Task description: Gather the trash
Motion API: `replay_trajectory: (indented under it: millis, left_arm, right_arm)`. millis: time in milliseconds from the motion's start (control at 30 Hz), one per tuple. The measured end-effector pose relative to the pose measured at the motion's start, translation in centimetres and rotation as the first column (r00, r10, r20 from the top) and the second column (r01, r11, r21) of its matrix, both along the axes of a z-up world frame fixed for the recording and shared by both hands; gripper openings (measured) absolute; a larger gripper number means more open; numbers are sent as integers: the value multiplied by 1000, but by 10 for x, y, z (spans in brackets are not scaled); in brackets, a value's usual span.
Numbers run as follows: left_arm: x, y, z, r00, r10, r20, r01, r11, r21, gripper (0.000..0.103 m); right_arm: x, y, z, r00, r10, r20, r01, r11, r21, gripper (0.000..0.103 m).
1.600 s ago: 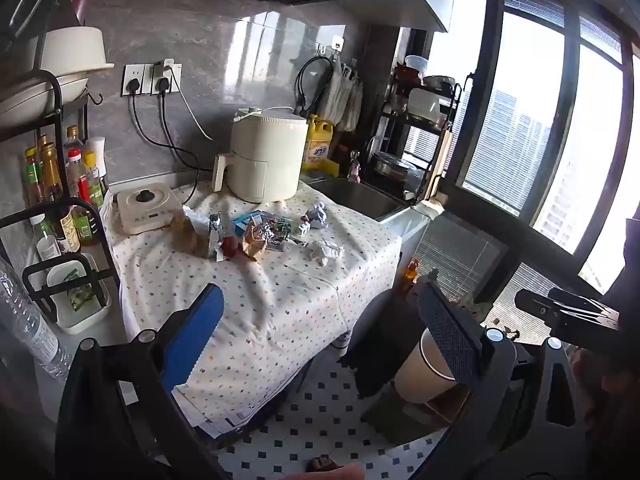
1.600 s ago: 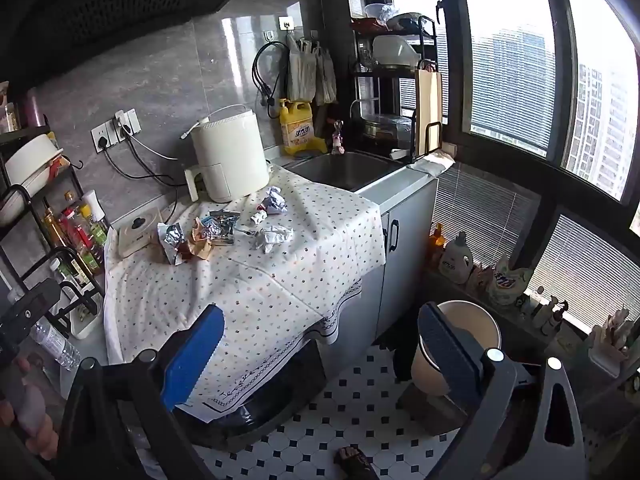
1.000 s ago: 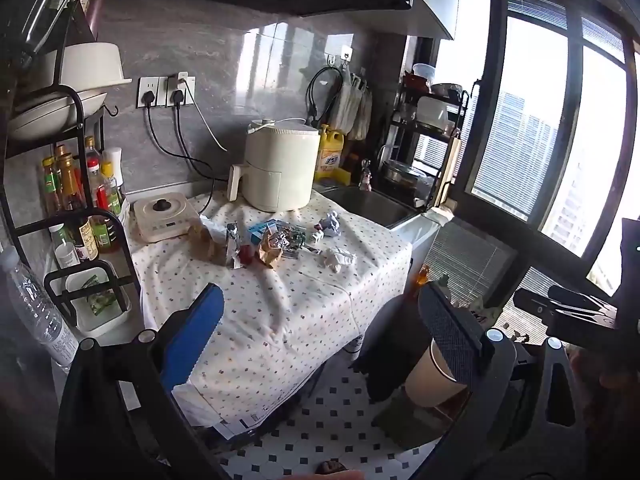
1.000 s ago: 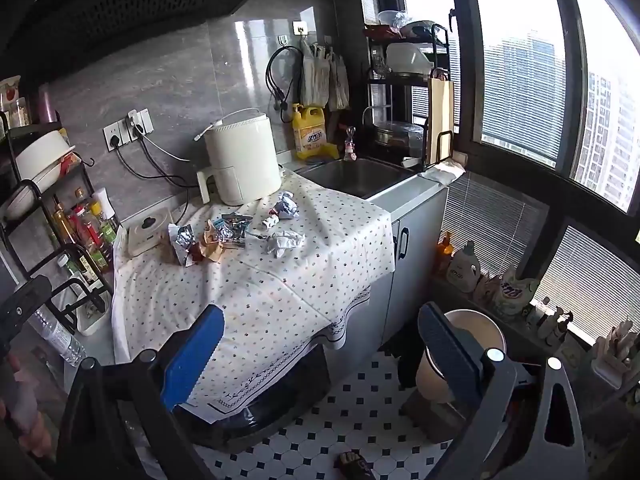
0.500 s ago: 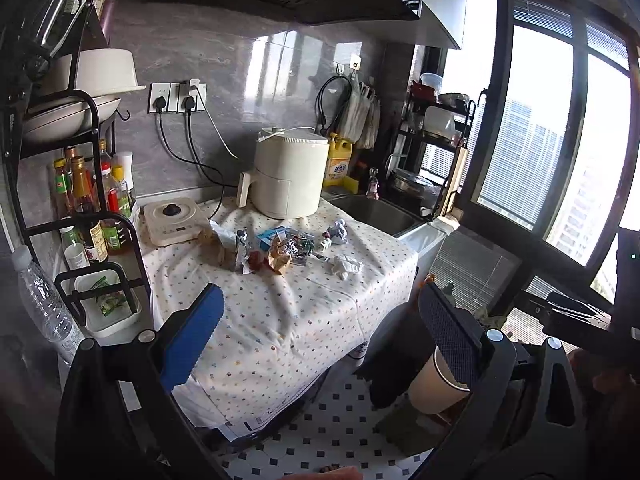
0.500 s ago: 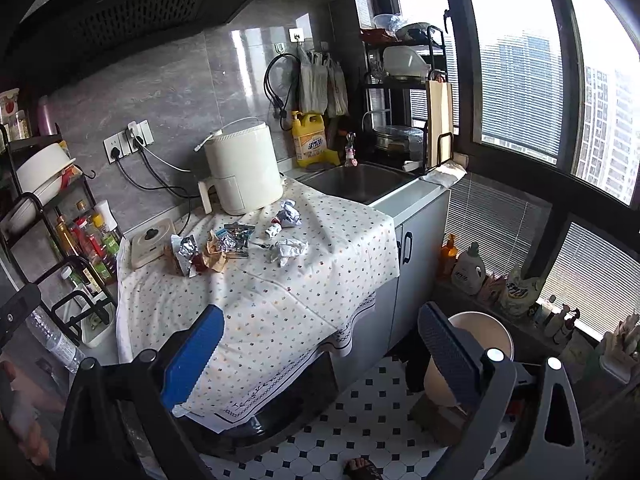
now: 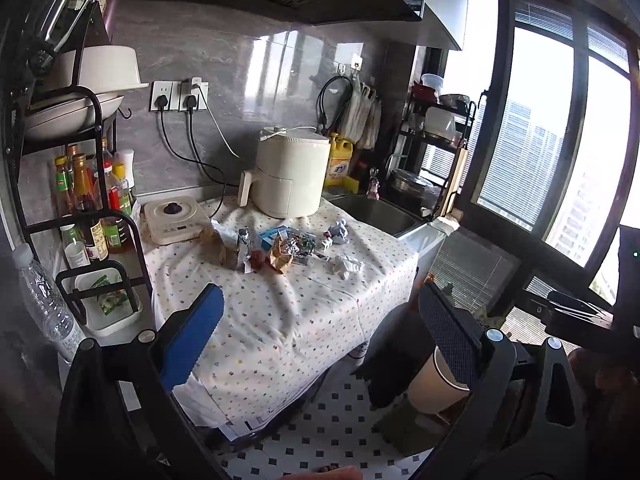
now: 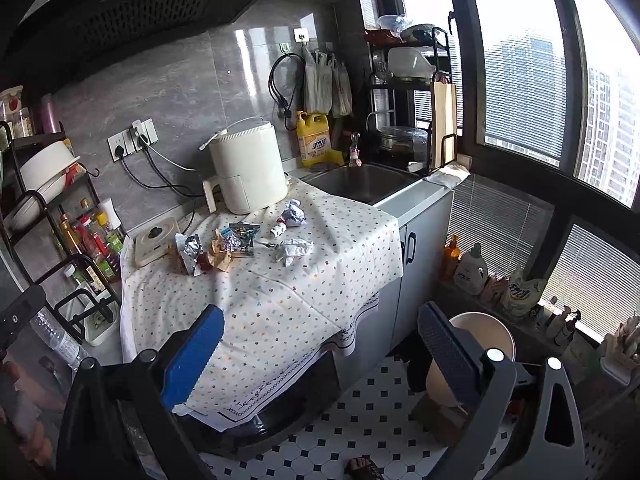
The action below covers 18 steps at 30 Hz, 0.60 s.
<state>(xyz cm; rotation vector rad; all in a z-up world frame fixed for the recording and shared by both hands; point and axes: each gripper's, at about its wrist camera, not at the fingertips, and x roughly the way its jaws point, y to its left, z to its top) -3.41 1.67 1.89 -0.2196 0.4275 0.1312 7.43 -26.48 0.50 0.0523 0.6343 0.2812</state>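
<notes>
1. Both tools hang well back from the counter, over the tiled floor. The left gripper (image 7: 320,332) stands wide with nothing between its fingers; the right gripper (image 8: 318,344) is equally wide and holds nothing.

2. The trash sits toward the far side of the dotted tablecloth (image 8: 280,300), in front of the white appliance (image 8: 250,164). No piece has been picked up yet, so the step in hand looks like the approach.

3. To do it well: start with the white crumpled paper (image 8: 294,249), which lies apart on the right of the pile and nearest the right tool. Come down over it, straddle it with both fingers, and close gently so the loose cloth is not pinched and dragged.

4. The likely destination is the tan bin (image 8: 480,344) on the floor at the near right, beside the cabinet; carry each piece low and release over its mouth.

5. Count on the cloth:
   - 2 crumpled paper balls: the white one and a printed paper ball (image 8: 294,214) farther back.
   - 1 small white-and-red scrap (image 8: 278,230) between them.
   - 1 foil wrapper (image 8: 190,250) at the left.
   - 1 brown paper wad (image 8: 220,254).
   - The colourful wrapper pile (image 8: 240,236) overlaps too much to count surely; perhaps 2 or 3 pieces.
</notes>
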Motion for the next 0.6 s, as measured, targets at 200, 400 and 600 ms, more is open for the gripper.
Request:
replay_trajectory:
  millis: [200, 400, 600]
  left_arm:
    - [1, 1, -1, 1000, -2, -3, 2, 1000, -2, 97]
    - [0, 4, -2, 1000, -7, -5, 7, 1000, -3, 97]
    - [0, 6, -2, 1000, -14, -5, 14, 1000, -3, 97]
  right_arm:
    - [0, 3, 0, 1000, -10, -17, 10, 1000, 6, 95]
    - [1, 3, 1, 1000, -13, -15, 13, 1000, 4, 95]
    - [0, 3, 3, 1000, -17, -16, 17, 1000, 6, 95]
